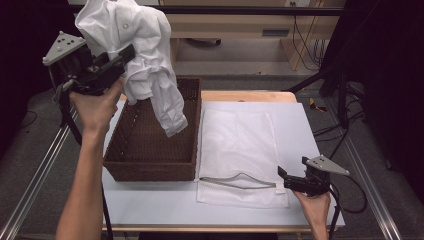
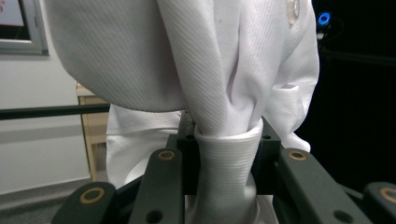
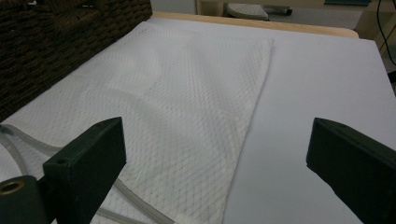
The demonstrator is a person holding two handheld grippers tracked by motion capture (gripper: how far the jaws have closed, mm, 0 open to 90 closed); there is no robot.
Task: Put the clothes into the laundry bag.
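Observation:
A white shirt [image 1: 135, 45] hangs in the air above the brown wicker basket [image 1: 150, 167], with a sleeve trailing down into it. My left gripper [image 1: 122, 54] is shut on the shirt, and the left gripper view has a bunched fold of the shirt [image 2: 229, 154] pinched between the black jaws. A white mesh laundry bag [image 1: 240, 150] lies flat on the table right of the basket, its zipper edge toward the front. My right gripper [image 1: 282, 177] rests at the bag's front right corner, open, with the mesh bag [image 3: 187, 107] and bare table between its jaws.
The basket wall [image 3: 42, 51] stands left of the bag. The white table top [image 1: 300, 125] ends at a wooden strip at the back. Metal rails run along both table sides, and cables lie on the floor at the right.

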